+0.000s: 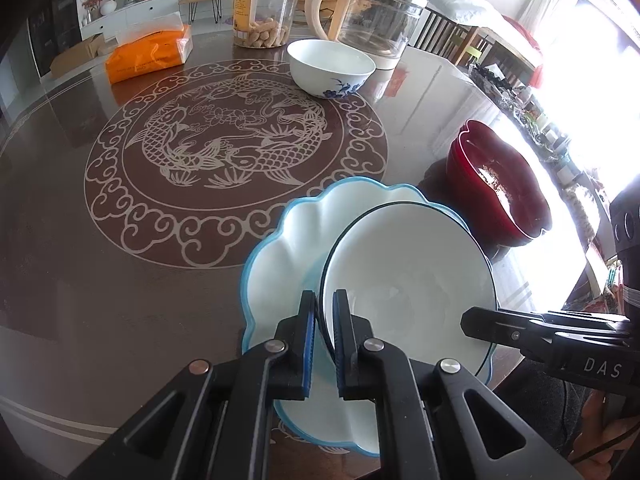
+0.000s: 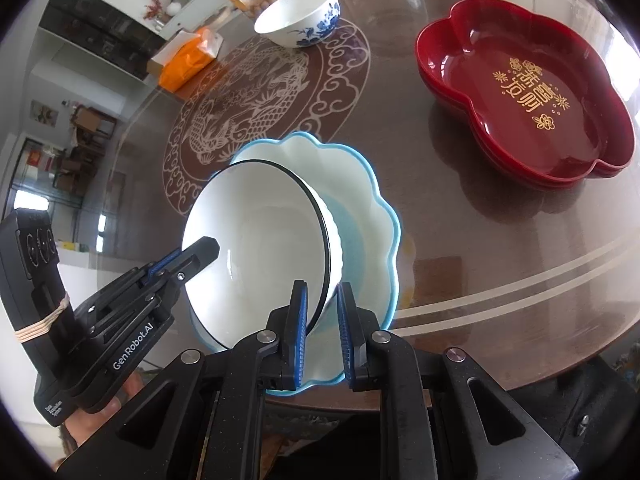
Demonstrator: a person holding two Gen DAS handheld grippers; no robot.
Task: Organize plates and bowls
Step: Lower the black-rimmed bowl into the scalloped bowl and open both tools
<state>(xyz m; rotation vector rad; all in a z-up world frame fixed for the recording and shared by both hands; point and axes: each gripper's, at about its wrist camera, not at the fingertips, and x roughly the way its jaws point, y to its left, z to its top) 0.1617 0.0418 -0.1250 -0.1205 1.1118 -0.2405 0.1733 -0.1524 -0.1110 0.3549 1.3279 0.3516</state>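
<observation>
A white bowl with a dark rim [image 1: 408,284] [image 2: 260,252] is held over a scalloped blue-edged white plate [image 1: 280,260] [image 2: 360,208] near the table's front edge. My left gripper [image 1: 324,328] is shut on the bowl's near rim; it also shows in the right wrist view [image 2: 192,258]. My right gripper [image 2: 322,320] is shut on the bowl's opposite rim; it also shows in the left wrist view [image 1: 476,322]. A white bowl with blue flowers [image 1: 330,66] [image 2: 300,14] stands farther back. Stacked red flower-shaped dishes [image 1: 500,180] [image 2: 528,88] sit to the right.
The round glass-topped table [image 1: 120,280] has a fish pattern. At the back stand an orange tissue pack [image 1: 148,54], a plastic jar of snacks [image 1: 266,8] and a glass kettle [image 1: 376,12]. Chairs and clutter lie beyond the right edge.
</observation>
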